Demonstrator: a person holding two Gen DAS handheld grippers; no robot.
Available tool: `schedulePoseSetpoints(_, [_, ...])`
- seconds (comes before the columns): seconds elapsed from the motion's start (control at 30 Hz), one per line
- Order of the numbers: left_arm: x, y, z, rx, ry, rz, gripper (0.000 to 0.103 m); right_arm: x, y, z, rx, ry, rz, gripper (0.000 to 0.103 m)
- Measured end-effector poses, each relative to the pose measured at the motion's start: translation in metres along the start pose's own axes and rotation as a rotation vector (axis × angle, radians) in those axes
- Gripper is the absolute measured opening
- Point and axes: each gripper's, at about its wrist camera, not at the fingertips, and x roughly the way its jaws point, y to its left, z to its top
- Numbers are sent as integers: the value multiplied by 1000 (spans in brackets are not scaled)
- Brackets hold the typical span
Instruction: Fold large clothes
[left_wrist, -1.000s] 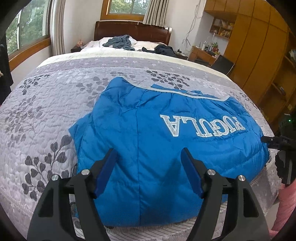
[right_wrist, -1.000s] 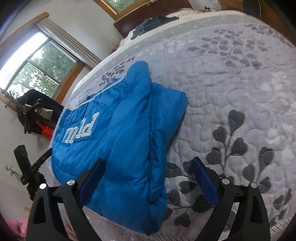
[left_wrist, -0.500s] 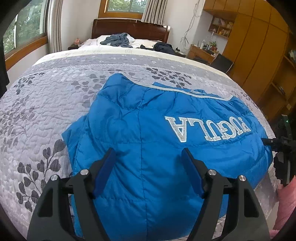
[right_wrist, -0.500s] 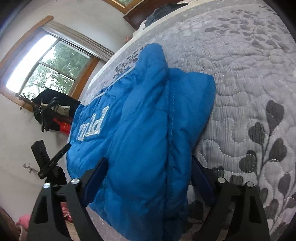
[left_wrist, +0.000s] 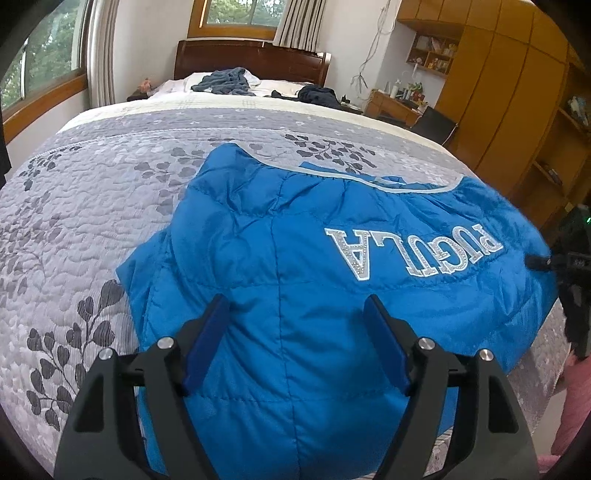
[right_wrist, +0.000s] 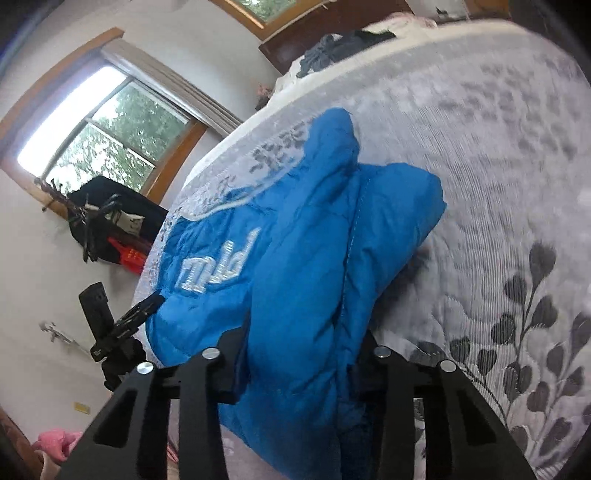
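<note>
Soft daylight from windows (right_wrist: 99, 136), fisheye bending at edges, right wrist view motion-blurred (bedspread (right_wrist: 498, 122) smeared)

Blue quilted puffer jacket (left_wrist: 314, 280), silver "PUGULA" lettering upside down, spread flat on grey floral quilt directly beneath and ahead of left claw (left_wrist: 295, 314); folded edge bunched between right claw's fingers (right_wrist: 303, 347).

The right gripper (right_wrist: 301, 354) has its fingertips buried in the blue jacket (right_wrist: 295, 258), hiding its grip. Motion blur smears the grey bedspread (right_wrist: 498, 129). The jacket's near hem is cut off at the left wrist view's bottom edge.
</note>
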Motion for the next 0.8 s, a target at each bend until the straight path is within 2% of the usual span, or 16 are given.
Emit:
schedulePoseSetpoints(0.17, [-6, 6, 3, -18, -5, -45, 75, -11, 74, 21, -148, -4, -82, 40])
schedulePoseSetpoints(0.33, [-27, 15, 1, -23, -34, -100, 75, 3, 145, 37, -299, 44, -180, 40])
schedulePoseSetpoints(0.57, [-52, 31, -3, -42, -71, -119, 75, 59, 234, 44, -497, 155, -295, 40])
schedulePoseSetpoints(0.8, [-73, 50, -5, -79, -108, -136, 75, 130, 284, 27, -633, 281, -350, 41])
